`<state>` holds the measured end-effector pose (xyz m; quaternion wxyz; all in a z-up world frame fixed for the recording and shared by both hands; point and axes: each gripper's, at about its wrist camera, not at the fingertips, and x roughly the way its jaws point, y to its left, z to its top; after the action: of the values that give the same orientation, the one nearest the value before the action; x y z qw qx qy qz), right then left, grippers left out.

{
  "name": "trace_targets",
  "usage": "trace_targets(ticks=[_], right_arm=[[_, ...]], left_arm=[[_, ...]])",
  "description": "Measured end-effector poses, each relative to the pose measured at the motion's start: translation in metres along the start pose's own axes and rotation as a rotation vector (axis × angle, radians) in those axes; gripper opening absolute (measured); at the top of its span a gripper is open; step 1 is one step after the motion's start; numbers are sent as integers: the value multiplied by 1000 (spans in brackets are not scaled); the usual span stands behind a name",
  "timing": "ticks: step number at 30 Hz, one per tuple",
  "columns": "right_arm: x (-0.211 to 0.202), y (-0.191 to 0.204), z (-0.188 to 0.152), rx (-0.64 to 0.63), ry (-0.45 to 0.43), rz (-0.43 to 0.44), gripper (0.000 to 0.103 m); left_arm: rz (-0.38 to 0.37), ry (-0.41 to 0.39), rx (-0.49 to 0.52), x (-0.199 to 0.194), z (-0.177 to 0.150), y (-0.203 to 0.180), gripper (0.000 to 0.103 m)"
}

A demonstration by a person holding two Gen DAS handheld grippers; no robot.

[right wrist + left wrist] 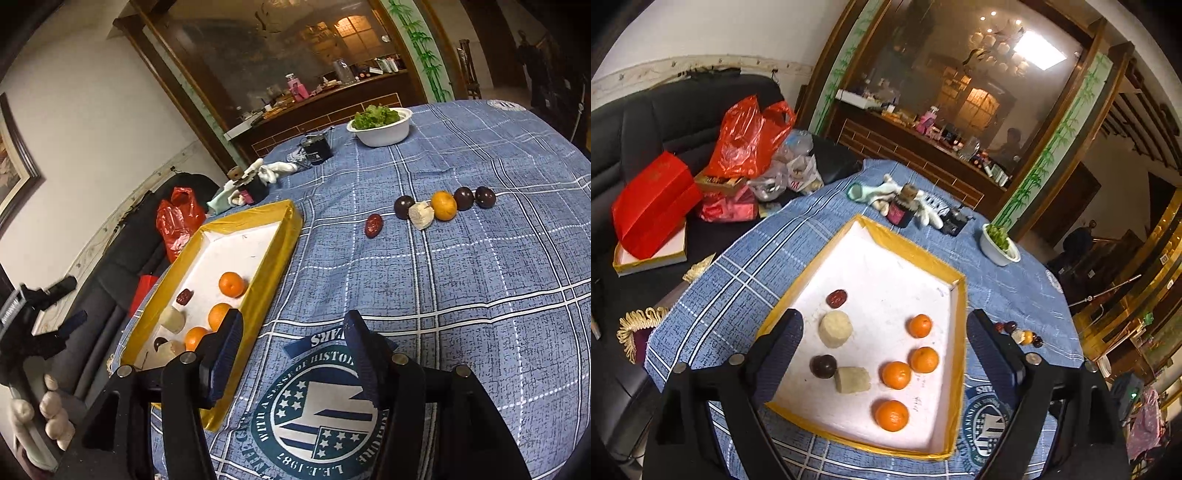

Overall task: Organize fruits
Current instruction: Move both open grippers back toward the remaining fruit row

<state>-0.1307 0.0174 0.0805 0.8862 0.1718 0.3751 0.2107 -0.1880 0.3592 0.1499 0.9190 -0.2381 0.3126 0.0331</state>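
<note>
The right hand-held gripper point(291, 354), jaws part-open and empty, points over the blue checked tablecloth on the table point(480, 295) toward a far row of loose fruit; the small red date point(373, 225) lies nearest, nothing between. The left hand-held gripper point(882, 339), wide and empty, hovers above the yellow-rimmed white cardboard tray point(916, 254) holding four oranges.

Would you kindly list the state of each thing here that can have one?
left gripper: jaws open, empty, above the tray
right gripper: jaws open, empty, over the tablecloth
tray: lidless, holding four oranges, two pale pieces, two dark fruits
white bowl: upright, filled with greens
red bag: crumpled, open-topped
row of fruits: loose on the tablecloth, outside the tray
</note>
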Motion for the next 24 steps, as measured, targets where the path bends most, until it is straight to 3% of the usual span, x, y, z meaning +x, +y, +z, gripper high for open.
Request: trace_targets(ticks=[10, 24], right_arm=[[-6, 11, -9, -33, -6, 3, 63], [-5, 19, -12, -45, -3, -12, 64]], left_arm=[[-38, -3, -4, -8, -3, -1, 91], [-29, -25, -31, -17, -4, 15, 91]])
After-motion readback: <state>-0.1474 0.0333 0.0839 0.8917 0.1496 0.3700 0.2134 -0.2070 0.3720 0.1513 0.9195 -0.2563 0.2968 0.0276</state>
